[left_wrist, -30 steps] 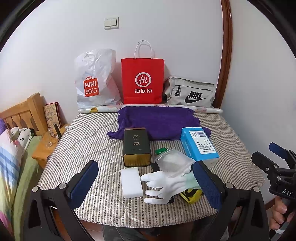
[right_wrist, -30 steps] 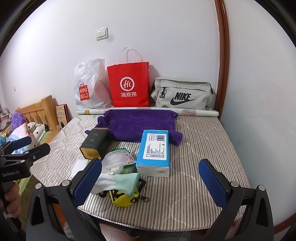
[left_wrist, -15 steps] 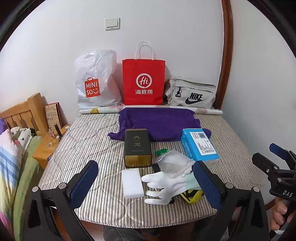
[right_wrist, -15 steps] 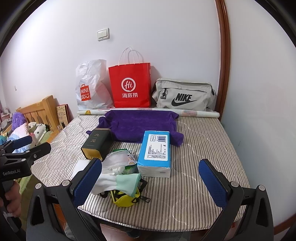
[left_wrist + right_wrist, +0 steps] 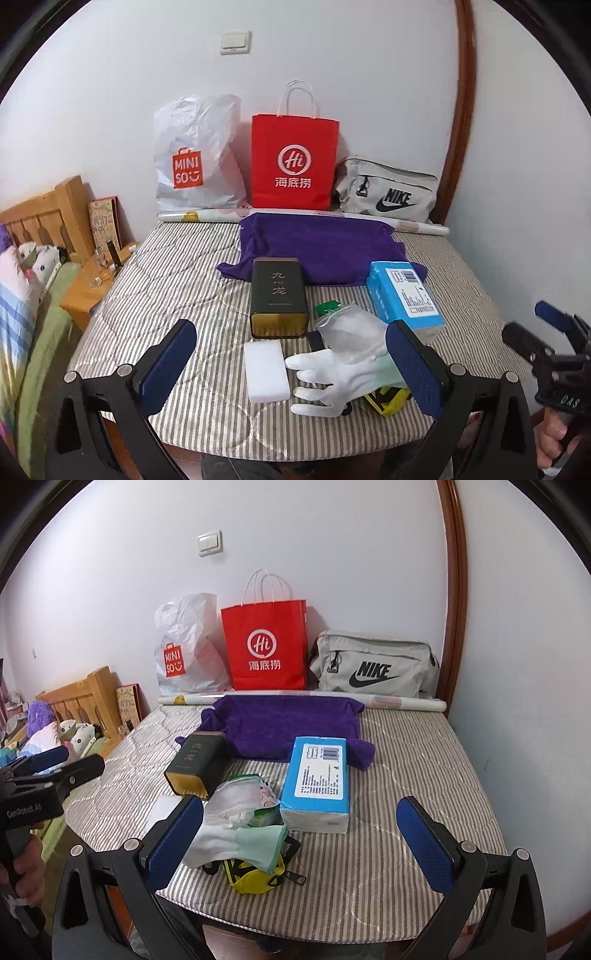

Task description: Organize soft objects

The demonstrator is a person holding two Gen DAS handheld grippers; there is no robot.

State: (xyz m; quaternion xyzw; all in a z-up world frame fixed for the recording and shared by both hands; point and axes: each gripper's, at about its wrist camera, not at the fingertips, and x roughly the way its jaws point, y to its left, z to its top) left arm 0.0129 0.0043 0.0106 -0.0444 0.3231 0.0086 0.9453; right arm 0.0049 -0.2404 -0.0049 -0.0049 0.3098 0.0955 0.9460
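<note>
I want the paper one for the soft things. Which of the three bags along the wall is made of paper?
The red bag in the middle, standing upright with white twisted handles. The white Miniso bag beside it is crinkled plastic, and the grey Nike bag is fabric.

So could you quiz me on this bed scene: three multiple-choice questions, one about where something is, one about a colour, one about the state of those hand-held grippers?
1. Where does the white glove lie?
A. Inside the red bag
B. At the near edge, beside the white sponge
C. On the purple towel

2. What colour is the towel?
A. Purple
B. Green
C. Grey

3. How is the left hand-held gripper?
A. Shut on the glove
B. Shut on the tin
C. Open, holding nothing

Answers:
1 B: glove and sponge sit side by side near the front.
2 A: the spread cloth is purple.
3 C: its fingers stand wide apart, gripping nothing.
</note>
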